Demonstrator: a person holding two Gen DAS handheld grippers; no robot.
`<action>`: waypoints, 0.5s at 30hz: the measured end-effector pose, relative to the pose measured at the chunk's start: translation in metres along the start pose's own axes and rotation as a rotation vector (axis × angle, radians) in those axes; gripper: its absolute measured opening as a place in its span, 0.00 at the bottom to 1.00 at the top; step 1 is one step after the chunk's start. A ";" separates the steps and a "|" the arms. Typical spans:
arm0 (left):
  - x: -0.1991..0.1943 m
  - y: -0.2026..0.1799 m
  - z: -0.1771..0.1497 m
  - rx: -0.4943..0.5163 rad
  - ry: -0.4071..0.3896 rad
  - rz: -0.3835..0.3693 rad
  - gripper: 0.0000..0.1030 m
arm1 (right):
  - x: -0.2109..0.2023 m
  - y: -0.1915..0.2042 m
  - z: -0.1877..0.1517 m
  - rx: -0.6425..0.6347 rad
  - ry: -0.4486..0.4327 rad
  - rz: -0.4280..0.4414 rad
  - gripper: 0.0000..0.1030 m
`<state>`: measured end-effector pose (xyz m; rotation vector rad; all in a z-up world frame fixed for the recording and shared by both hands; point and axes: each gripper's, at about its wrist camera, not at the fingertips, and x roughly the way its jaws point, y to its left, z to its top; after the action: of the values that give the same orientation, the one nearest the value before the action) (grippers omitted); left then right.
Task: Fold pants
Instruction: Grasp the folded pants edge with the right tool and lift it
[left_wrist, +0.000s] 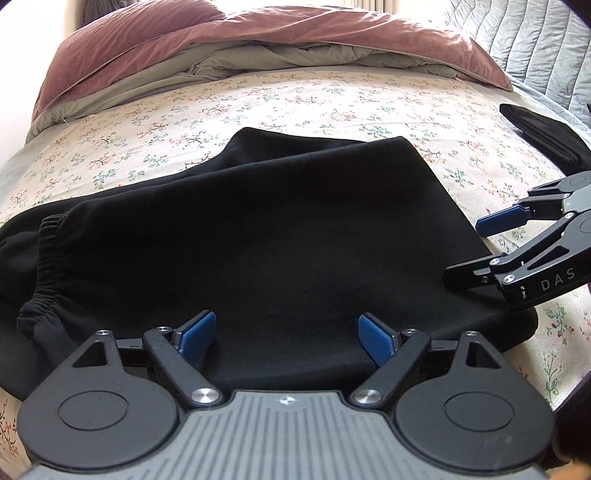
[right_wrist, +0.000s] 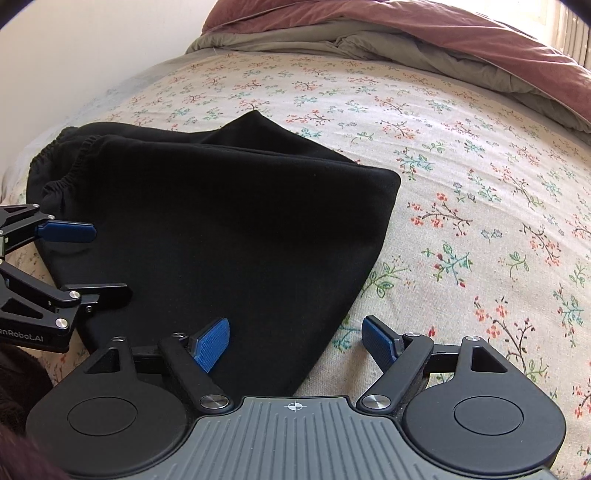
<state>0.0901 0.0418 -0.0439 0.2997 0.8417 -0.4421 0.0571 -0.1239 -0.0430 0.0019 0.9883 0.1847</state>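
**Q:** where are the pants sitting vs your jaws right now?

**me:** the pants (left_wrist: 258, 229) are a black, already doubled-over slab on the floral sheet (left_wrist: 332, 99), long axis running sideways across my view. Taking the pants as the landmark: elastic cuffs (left_wrist: 44, 251) bunched at their left end, folded edge at their right end. My left gripper (left_wrist: 286, 338) hangs over their near edge, roughly mid-length, cloth directly under and ahead of it. Jaws spread wide, blue pads (left_wrist: 376, 338) clear of the fabric, nothing pinched

**Q:** and the right one?

**me:** right gripper (right_wrist: 295, 341) straddles the near right corner of the pants; one pad is over black cloth, the other over bare sheet just beside the edge. Also gaping open, holding nothing

**Q:** so which hand is closer to the cuff end?

**me:** the left, I'd say. My guess: each hand pinches the near edge where it is, and the fold goes across the long axis
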 end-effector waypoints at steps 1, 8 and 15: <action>0.000 -0.002 -0.004 0.005 -0.007 0.009 0.93 | -0.001 0.000 -0.004 0.001 0.003 0.003 0.79; -0.005 0.011 -0.008 -0.033 -0.021 -0.043 0.94 | -0.020 0.003 -0.029 -0.021 0.008 0.001 0.79; -0.031 -0.005 -0.011 0.080 -0.190 -0.194 0.94 | -0.043 -0.026 -0.026 0.150 0.000 0.163 0.78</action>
<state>0.0624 0.0498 -0.0275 0.2462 0.6705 -0.6756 0.0168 -0.1583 -0.0237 0.2201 1.0003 0.2592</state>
